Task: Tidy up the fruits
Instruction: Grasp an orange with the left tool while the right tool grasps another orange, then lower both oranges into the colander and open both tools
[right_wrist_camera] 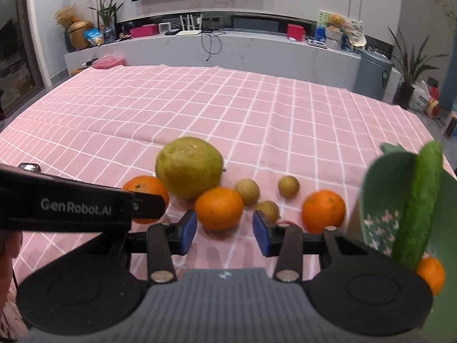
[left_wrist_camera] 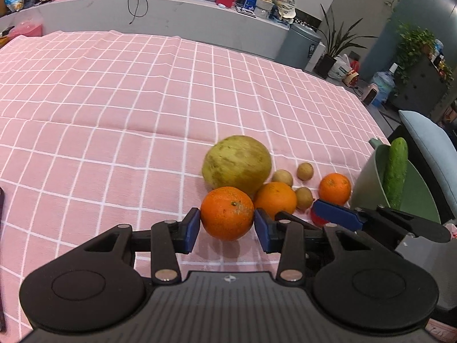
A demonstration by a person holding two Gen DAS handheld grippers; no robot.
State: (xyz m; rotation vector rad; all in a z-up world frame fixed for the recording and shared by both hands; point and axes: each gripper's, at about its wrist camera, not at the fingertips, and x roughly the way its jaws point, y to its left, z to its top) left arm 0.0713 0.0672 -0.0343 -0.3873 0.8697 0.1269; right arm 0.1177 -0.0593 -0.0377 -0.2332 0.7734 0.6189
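A large yellow-green pomelo [left_wrist_camera: 237, 164] [right_wrist_camera: 189, 167] lies on the pink checked tablecloth [left_wrist_camera: 114, 100] with three oranges and three small brown fruits [left_wrist_camera: 305, 171] [right_wrist_camera: 288, 186] around it. My left gripper [left_wrist_camera: 227, 227] is open, its blue pads on either side of the nearest orange [left_wrist_camera: 227, 213], which rests on the cloth. My right gripper [right_wrist_camera: 224, 233] is open just in front of the middle orange [right_wrist_camera: 219, 208] [left_wrist_camera: 275, 198]. A third orange [left_wrist_camera: 334, 188] [right_wrist_camera: 323, 211] lies to the right. A green bowl [right_wrist_camera: 380, 228] [left_wrist_camera: 368, 183] at the right holds a cucumber [right_wrist_camera: 418, 205] [left_wrist_camera: 395, 171] and an orange [right_wrist_camera: 431, 274].
The left gripper's body [right_wrist_camera: 71, 205] crosses the right wrist view at the left. A small red item [left_wrist_camera: 318, 219] lies half hidden behind the right gripper's finger. A grey-blue chair [left_wrist_camera: 428, 148] stands past the table's right edge. A long shelf [right_wrist_camera: 228, 45] runs behind the table.
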